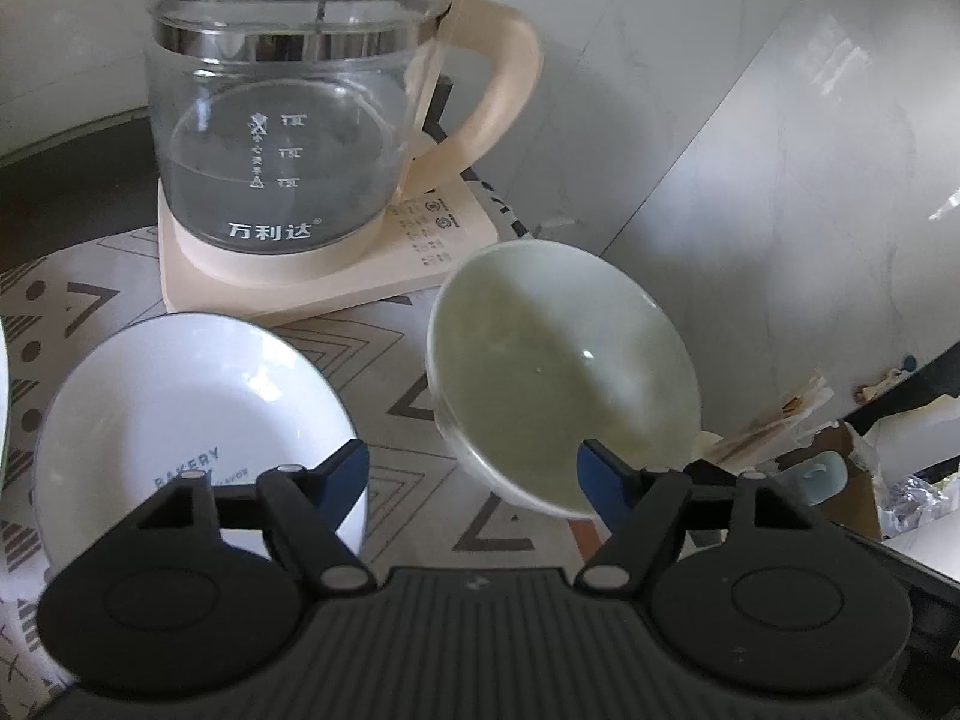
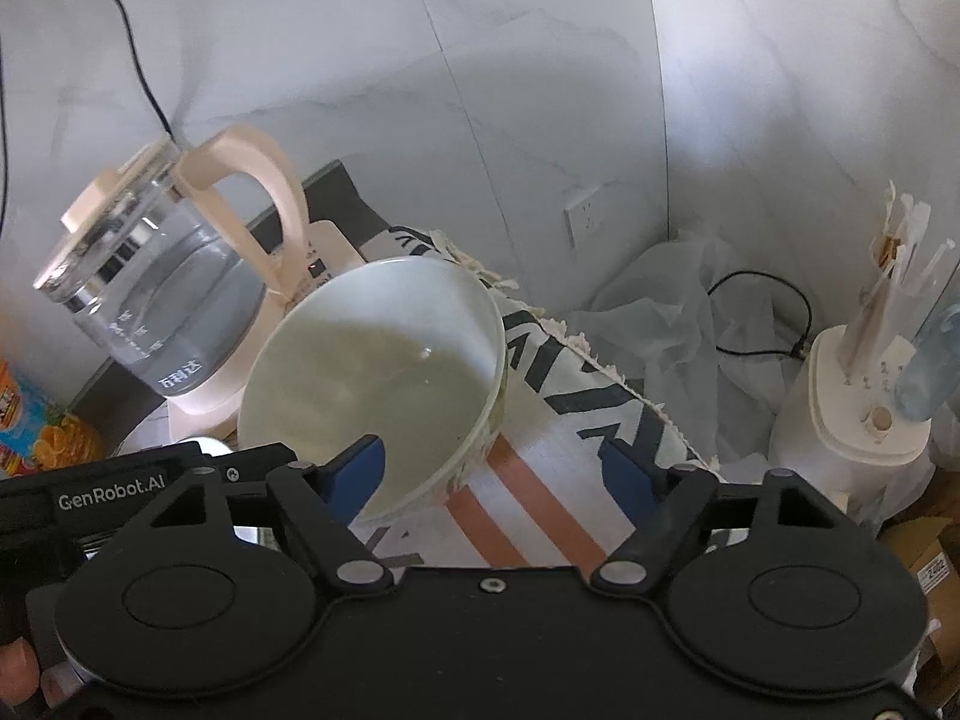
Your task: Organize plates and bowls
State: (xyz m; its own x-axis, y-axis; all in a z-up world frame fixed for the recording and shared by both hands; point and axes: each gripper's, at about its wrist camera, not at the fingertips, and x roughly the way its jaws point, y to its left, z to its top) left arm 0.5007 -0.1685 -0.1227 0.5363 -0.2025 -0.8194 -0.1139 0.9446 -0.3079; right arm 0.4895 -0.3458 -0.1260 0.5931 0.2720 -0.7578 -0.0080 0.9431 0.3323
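I am counting two bowls and one kettle from the wrist cameras. Ahead of the left gripper (image 1: 474,471) I am seeing a white bowl (image 1: 192,420) with "BAKERY" printed inside, sitting behind its left finger (image 1: 348,480), and a pale green bowl (image 1: 558,372), tilted with its opening facing the camera, just beyond its right finger. A sliver of a third white rim is showing at the far left edge; I cannot tell what it is. The left jaws are standing apart with nothing between them.

The right gripper (image 2: 498,471) is also standing with its jaws apart. Its left finger (image 2: 357,471) is overlapping the near rim of the pale green bowl (image 2: 378,384), but I cannot tell whether it is touching; its right finger is well clear, over the cloth.

One glass kettle (image 1: 300,108) with a cream lid, handle and base is standing beyond both bowls.

Everything is resting on a tablecloth (image 1: 420,360) printed with grey triangles, with orange stripes near the right gripper. Grey marble-look wall panels (image 2: 540,90) are enclosing a corner. To the right of the right gripper, one cream appliance (image 2: 852,414), crumpled white plastic (image 2: 678,312) and a black cable are lying near a wall socket (image 2: 585,216).
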